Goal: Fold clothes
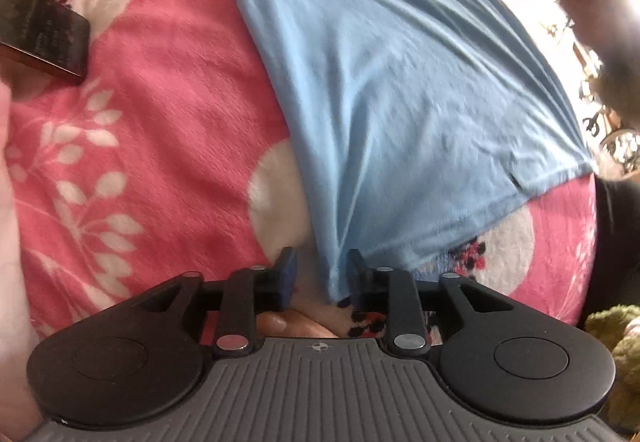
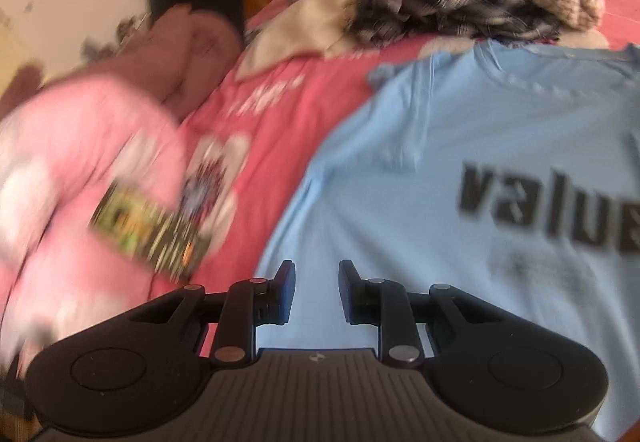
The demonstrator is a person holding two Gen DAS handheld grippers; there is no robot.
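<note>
Jersey fabric, limp and light: the blue T-shirt [image 1: 400, 102] lies spread on the floral bedspread [image 1: 160, 122]. Both hand-held grippers, left [image 1: 322, 278] and right [image 2: 316, 290], stand apart, empty, over its edge; hem corners probably suit pinching.

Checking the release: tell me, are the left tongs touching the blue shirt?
Cannot tell: the left wrist view shows the blue shirt corner between the open left tongs, hiding one pad.

Pink floral blanket [image 1: 160, 130] covering bed; dark phone-like slab [image 1: 44, 38] lying far left; pink pillow [image 2: 80, 162] sitting left.
</note>
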